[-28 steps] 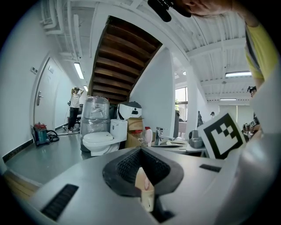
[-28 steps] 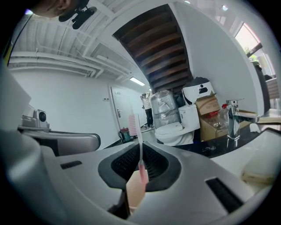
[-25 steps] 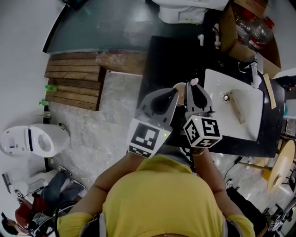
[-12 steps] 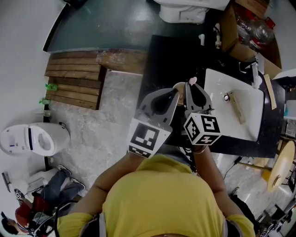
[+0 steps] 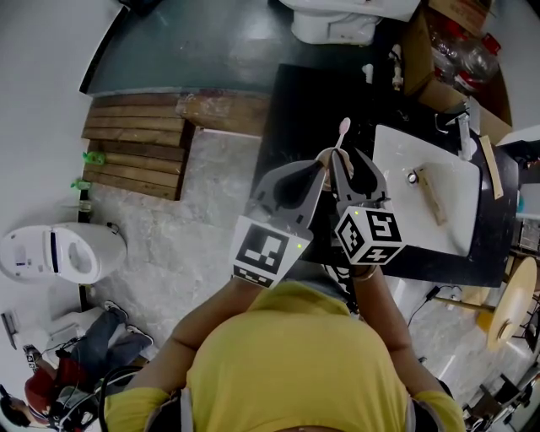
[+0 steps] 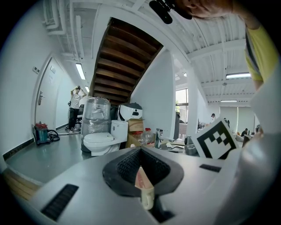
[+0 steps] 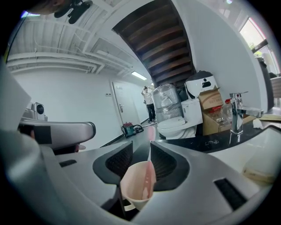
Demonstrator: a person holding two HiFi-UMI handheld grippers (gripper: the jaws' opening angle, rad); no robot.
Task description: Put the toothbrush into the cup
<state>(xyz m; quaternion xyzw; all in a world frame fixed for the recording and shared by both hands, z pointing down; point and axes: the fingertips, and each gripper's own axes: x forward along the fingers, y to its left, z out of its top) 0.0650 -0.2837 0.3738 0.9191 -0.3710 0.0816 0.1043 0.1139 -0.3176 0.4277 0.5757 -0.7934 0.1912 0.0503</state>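
Observation:
My left gripper (image 5: 319,167) is shut on the wall of a pale pink cup (image 5: 326,159) and holds it over the black counter. In the left gripper view the cup (image 6: 145,190) shows edge-on between the closed jaws of the left gripper (image 6: 140,154), handle down. My right gripper (image 5: 354,167) stands open right beside it; its jaws have just been opening. The toothbrush (image 5: 342,133) stands in the cup, its pink head up and leaning away. In the right gripper view the cup (image 7: 137,184) sits low between the spread jaws of the right gripper (image 7: 141,154), and the toothbrush (image 7: 149,157) touches neither pad.
A white sink basin (image 5: 447,221) with a wooden piece (image 5: 431,194) lies right of the grippers on the black counter (image 5: 308,101). A faucet (image 7: 237,112), a cardboard box of bottles (image 5: 460,46) and a toilet (image 5: 333,21) stand beyond. Wooden boards (image 5: 139,152) lie on the floor at left.
The right gripper's jaws have spread apart and let go of the toothbrush. The toothbrush now stands in the cup, its head farther from the jaws. The left gripper has not moved.

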